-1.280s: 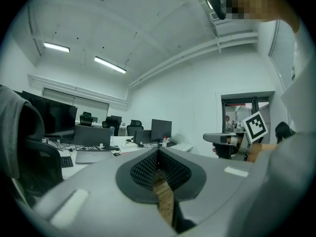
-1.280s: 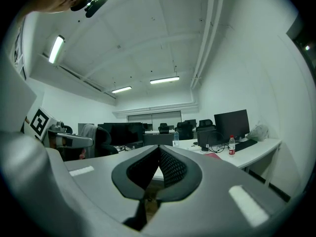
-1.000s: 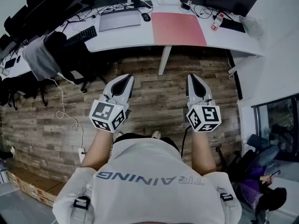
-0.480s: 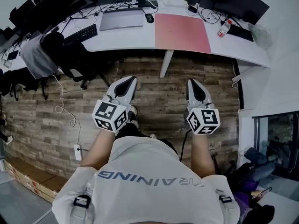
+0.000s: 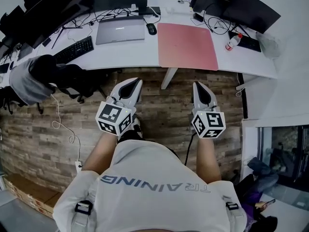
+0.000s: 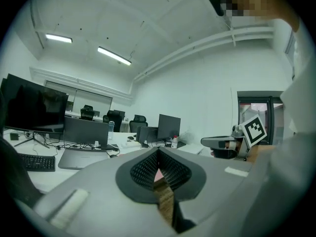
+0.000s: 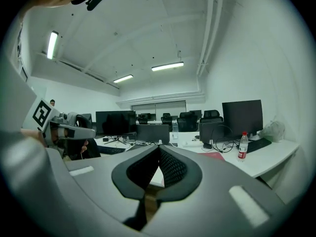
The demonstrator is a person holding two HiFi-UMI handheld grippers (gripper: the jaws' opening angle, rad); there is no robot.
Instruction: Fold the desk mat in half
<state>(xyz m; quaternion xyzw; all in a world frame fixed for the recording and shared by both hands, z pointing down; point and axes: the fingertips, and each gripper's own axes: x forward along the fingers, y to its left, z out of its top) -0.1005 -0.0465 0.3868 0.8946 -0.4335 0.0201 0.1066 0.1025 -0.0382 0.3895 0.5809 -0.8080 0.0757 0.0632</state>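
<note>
Closed and empty, the left gripper [image 5: 133, 81] and right gripper [image 5: 199, 85] hover over the wood floor [image 5: 166, 112] short of the table [image 5: 137, 58], where the pink desk mat [image 5: 187, 46] lies flat between a laptop [image 5: 120, 30] and a bottle [image 5: 232, 42].

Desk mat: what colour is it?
The desk mat is plain pink, clearest in the head view.

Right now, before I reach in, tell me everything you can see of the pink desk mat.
The desk mat is a plain pink rectangle, thin and matte, lying flat and unfolded on the white desk. Its near edge runs close to the desk's front edge. Nothing rests on it; the laptop and mouse lie to its left, apart from it.
</note>
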